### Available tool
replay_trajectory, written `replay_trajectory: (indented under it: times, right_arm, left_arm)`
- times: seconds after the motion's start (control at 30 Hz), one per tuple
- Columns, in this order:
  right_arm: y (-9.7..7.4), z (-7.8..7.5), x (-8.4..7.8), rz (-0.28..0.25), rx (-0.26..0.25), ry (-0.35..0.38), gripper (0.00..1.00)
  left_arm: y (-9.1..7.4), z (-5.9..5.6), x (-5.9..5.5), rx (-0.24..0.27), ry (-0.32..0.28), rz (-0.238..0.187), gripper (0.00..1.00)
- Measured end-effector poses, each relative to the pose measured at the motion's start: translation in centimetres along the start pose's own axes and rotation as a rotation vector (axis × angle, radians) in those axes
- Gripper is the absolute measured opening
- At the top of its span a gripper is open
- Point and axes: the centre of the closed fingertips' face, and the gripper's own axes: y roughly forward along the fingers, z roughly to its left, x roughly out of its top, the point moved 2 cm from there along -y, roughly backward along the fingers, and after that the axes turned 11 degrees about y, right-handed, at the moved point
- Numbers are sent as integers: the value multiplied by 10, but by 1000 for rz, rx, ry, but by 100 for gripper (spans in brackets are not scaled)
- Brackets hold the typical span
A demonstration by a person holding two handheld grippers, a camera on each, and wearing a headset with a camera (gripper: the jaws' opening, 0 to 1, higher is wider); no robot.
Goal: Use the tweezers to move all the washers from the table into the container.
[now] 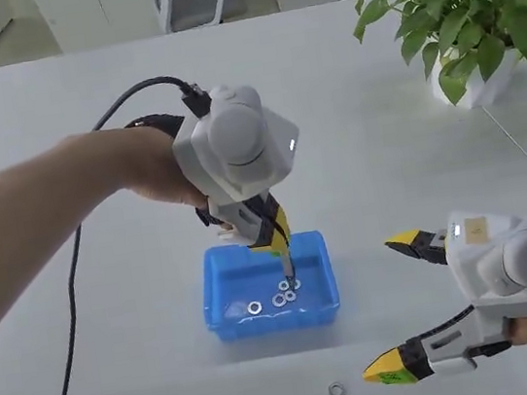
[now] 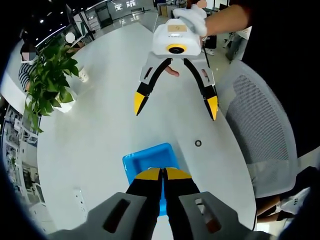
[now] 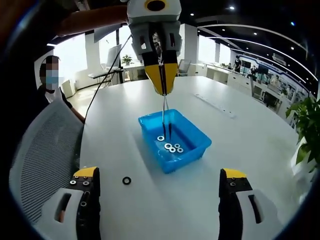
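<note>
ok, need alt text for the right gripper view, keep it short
The left tongs, reaching down from the top, are shut on tweezers whose tips sit inside a blue container holding several washers. One loose washer lies on the white table beside the container, ahead of the open right tongs.

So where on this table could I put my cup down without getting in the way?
The widest bare stretch is the far table, between the left gripper and the plant. There is also room between the container and the cable. The near side is crowded: tweezers in the container, the open right gripper beside it, a loose washer near its tip.
</note>
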Motion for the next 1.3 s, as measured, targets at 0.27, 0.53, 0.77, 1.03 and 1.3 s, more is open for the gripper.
replay_trajectory:
  times: [0.27,0.53,0.77,1.03,1.3]
  right_arm:
    - [-6,5,-2,-4,-6,-2,99]
    - [-7,9,-6,-2,-11,-5,99]
    - [-9,13,-11,4,-11,-1,98]
    - [-10,14,-13,5,-13,1,98]
    - [-10,17,-17,9,-11,5,97]
  left_arm:
    - [-1,-9,9,-4,7,2,4]
    - [4,-18,17,-12,14,1,4]
    - [7,-23,22,-11,25,0,4]
    - [10,-28,29,-14,28,-11,4]
    - [20,-38,35,-30,35,-17,4]
